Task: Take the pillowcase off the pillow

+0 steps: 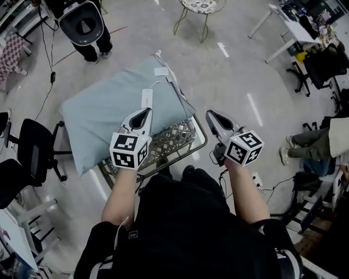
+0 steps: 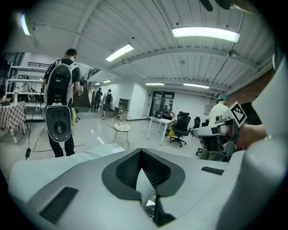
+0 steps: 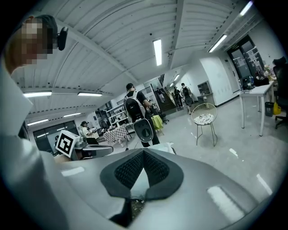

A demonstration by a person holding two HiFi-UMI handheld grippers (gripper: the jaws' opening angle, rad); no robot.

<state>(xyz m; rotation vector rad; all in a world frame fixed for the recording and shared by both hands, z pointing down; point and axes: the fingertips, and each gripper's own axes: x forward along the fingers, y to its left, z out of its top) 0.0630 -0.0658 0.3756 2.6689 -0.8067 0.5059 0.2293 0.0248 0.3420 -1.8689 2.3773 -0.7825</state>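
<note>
Right now both grippers are clenched with nothing in them. The left gripper [image 1: 143,116] hangs over the near edge of the pillow [image 1: 131,82], and the right gripper [image 1: 212,116] is just beside the pillow's right side. No pulling has begun, I think.

To do this step well, one gripper should open and pinch only the thin cloth at the open end. The other should pin the soft pillow through the cloth so it cannot slide along. Grab too deep and both will come away together.

The pillow lies across a small table [image 1: 182,137] with a shiny lattice top, and it sticks out past the table's left side. The pale blue pillowcase [image 1: 106,122] is like a bag — the pillow fills it, and none of it is out yet. A white tag [image 1: 146,98] sits on the pillow just beyond the left gripper. A white strip runs along the pillow's right edge — maybe the opening, but I cannot be sure.

Far beyond the pillow stand a round chair [image 1: 200,6] and a person [image 1: 84,24].
</note>
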